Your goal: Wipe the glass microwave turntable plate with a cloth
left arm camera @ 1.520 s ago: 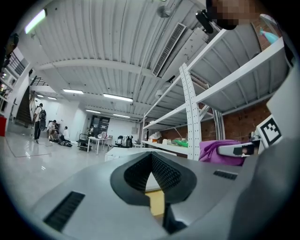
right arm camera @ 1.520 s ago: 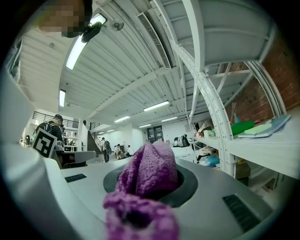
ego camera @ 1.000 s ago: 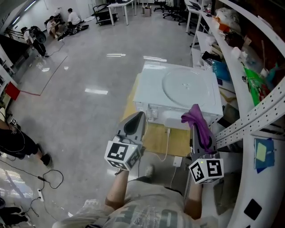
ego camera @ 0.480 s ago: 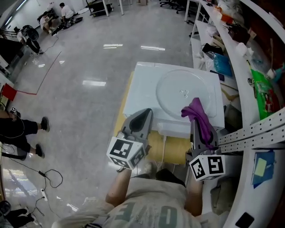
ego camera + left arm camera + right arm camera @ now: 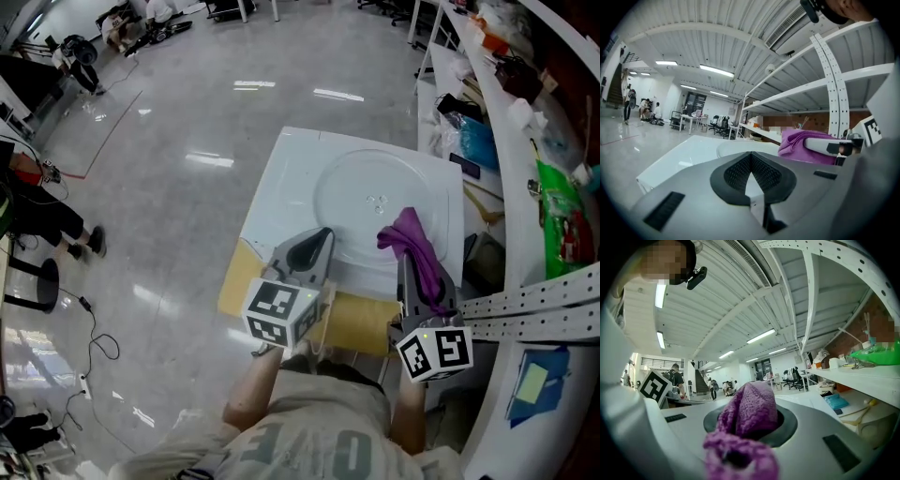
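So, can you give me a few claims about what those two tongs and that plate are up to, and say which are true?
1. The right tongs grip a purple cloth. True.
2. The glass plate lies on the floor. False: it lies on top of the white microwave.
3. The left tongs hold a sponge. False: they are closed on nothing.
4. Cluttered shelves run along the person's right side. True.
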Demonstrator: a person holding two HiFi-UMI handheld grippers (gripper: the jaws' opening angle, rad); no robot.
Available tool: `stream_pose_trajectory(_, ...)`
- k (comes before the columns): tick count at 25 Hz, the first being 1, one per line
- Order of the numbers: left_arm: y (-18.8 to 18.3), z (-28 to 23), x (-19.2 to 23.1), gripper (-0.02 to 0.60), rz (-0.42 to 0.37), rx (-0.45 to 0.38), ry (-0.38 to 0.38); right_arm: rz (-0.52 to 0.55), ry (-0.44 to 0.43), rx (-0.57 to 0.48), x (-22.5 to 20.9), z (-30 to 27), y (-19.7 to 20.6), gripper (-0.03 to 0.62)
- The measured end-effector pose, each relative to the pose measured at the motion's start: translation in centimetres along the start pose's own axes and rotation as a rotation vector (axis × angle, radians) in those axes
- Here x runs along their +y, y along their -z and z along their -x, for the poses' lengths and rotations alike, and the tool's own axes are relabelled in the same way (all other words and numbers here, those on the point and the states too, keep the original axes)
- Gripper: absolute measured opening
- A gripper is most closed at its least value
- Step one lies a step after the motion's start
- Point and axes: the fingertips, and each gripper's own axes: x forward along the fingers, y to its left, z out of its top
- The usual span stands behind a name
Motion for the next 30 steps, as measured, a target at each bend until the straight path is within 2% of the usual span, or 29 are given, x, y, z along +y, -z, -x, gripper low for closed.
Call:
stream_pose_trajectory(3, 0.8, -0.5, -0.1, 0.002, -0.025, 0.052, -0.038, -0.006, -0.024, 0.001, -0.2, -0.2, 0.0, 0.058)
stream_pose_trajectory(7, 1.8, -1.4, -1.0, 0.002, 0.054, 0.091, 0.019, -0.005, -0.041, 0.003, -0.1, -0.9, -0.1, 0.058)
stream_pose_trajectory(8, 2.2, -1.4, -1.1, 0.002, 0.046, 0.104, 0.019, -0.005, -0.042, 0.006, 0.0, -1.0, 0.0, 0.058)
stream_pose_trajectory(12, 2.8, -1.5, -1.1, 0.002, -0.084, 0.145, -0.027, -0.017, -0.031, 0.009, 0.1, -1.4, 0.2, 0.058)
stream_pose_trajectory(15, 2.8, -1.6, -0.9, 0.002, -0.108, 0.169, -0.036, -0.016, -0.031, 0.019, 0.2, -1.5, 0.6, 0.058)
stream_pose_trajectory(20, 2.8, -1.3, -0.3, 0.002, -0.097, 0.172, -0.04, -0.021, -0.037, 0.037, 0.9, -1.6, 1.3, 0.058)
stream_pose_trajectory(24, 2.6, -0.5, 1.9, 0.002, -0.076, 0.165, -0.074, -0.027, -0.046, 0.034, 1.5, -1.8, 1.2, 0.058)
stream_pose_trajectory(28, 2.3, 0.4, 3.8, 0.002, 0.005, 0.129, -0.077, -0.035, -0.055, 0.029, 2.1, -2.2, 1.4, 0.058)
stream_pose_trajectory(30, 2.3, 0.4, 3.9, 0.002, 0.019, 0.122, -0.077, -0.037, -0.061, 0.029, 2.4, -2.4, 1.6, 0.059)
